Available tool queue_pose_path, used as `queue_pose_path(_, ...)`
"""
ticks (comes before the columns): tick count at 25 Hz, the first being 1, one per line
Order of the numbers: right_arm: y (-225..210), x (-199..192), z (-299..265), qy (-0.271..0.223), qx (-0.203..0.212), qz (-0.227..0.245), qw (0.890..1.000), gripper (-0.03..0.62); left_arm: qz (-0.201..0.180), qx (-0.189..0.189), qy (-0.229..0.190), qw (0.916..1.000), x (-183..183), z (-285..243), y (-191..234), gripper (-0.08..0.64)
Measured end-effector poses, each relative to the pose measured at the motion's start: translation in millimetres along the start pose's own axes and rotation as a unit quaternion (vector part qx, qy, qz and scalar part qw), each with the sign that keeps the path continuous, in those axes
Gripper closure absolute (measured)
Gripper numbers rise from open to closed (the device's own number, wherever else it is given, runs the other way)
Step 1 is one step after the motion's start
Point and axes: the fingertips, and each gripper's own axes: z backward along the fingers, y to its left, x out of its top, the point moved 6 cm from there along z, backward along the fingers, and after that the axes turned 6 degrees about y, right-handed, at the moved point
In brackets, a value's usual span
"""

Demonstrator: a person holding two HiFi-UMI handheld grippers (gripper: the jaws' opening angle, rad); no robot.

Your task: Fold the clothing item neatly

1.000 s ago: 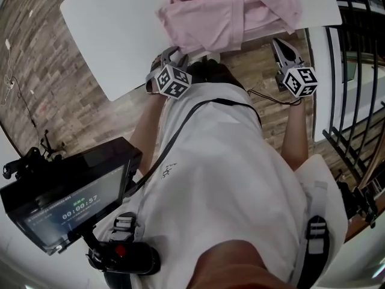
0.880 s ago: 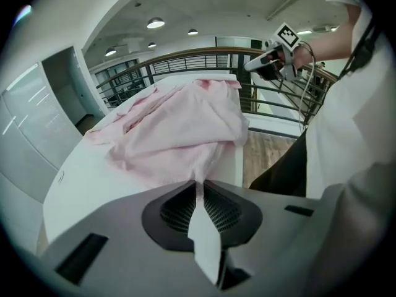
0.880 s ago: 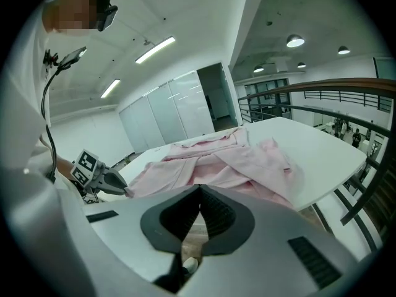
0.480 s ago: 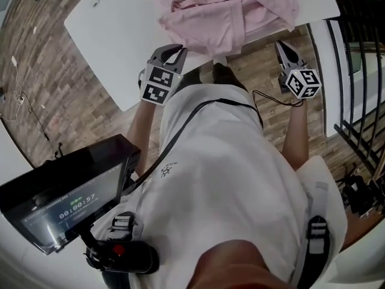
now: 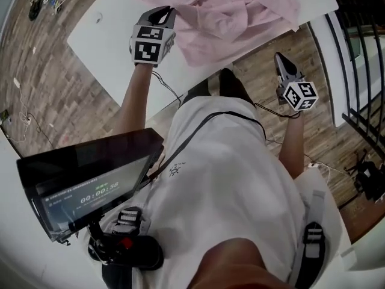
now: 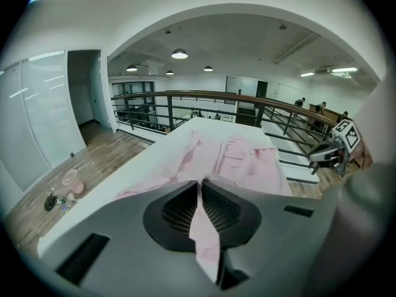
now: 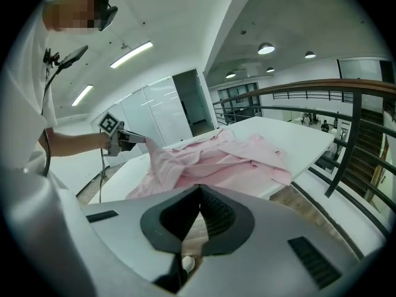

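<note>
Pink shirt (image 5: 240, 11) lies bunched on white surface (image 5: 108, 35). Left gripper (image 5: 167, 11) jaws have just closed, pinching a fold of it. Right gripper (image 5: 280, 60) jaws together, empty, off the surface's edge.

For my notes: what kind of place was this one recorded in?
Probably an open upper floor of an office-like building, not a home: a long railing runs beside the white table holding the pink shirt, glass partition walls line one side, and round ceiling lamps hang overhead.
</note>
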Motion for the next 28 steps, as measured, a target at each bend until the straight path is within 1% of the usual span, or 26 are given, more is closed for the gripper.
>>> queue_pose_path(4,2,-7,21,0.005,-0.024,-0.006,1.000,0.588,-0.015,0.048,0.027,0.9984,-2,-25,41,0.532)
queue_pose_path(7,1,-14,33,0.011,-0.043,-0.012,0.999,0.588,-0.002,0.067,0.054,0.9963,-16,-47,64,0.532)
queue_pose_path(11,4,-22,39,0.024,-0.060,-0.018,0.998,0.588,0.017,0.082,0.082,0.9931,-32,-75,86,0.532)
queue_pose_path(15,9,-27,34,0.035,-0.069,-0.022,0.997,0.588,0.020,0.097,0.105,0.9895,-46,-105,100,0.531)
queue_pose_path(17,13,-27,32,0.039,-0.072,-0.022,0.996,0.588,0.021,0.098,0.117,0.9881,-53,-115,104,0.506)
queue_pose_path(19,15,-27,32,0.040,-0.074,-0.020,0.996,0.588,0.017,0.102,0.119,0.9874,-56,-119,106,0.501)
queue_pose_path(21,16,-28,32,0.039,-0.075,-0.020,0.996,0.588,0.018,0.116,0.110,0.9870,-56,-116,110,0.488)
queue_pose_path(24,18,-28,30,0.038,-0.074,-0.017,0.996,0.588,0.050,0.142,0.092,0.9843,-54,-104,129,0.488)
queue_pose_path(26,21,-23,28,0.038,-0.073,-0.015,0.996,0.588,0.064,0.140,0.093,0.9837,-52,-98,139,0.488)
queue_pose_path(28,25,-17,26,0.039,-0.072,-0.014,0.997,0.588,0.065,0.132,0.102,0.9837,-51,-96,146,0.486)
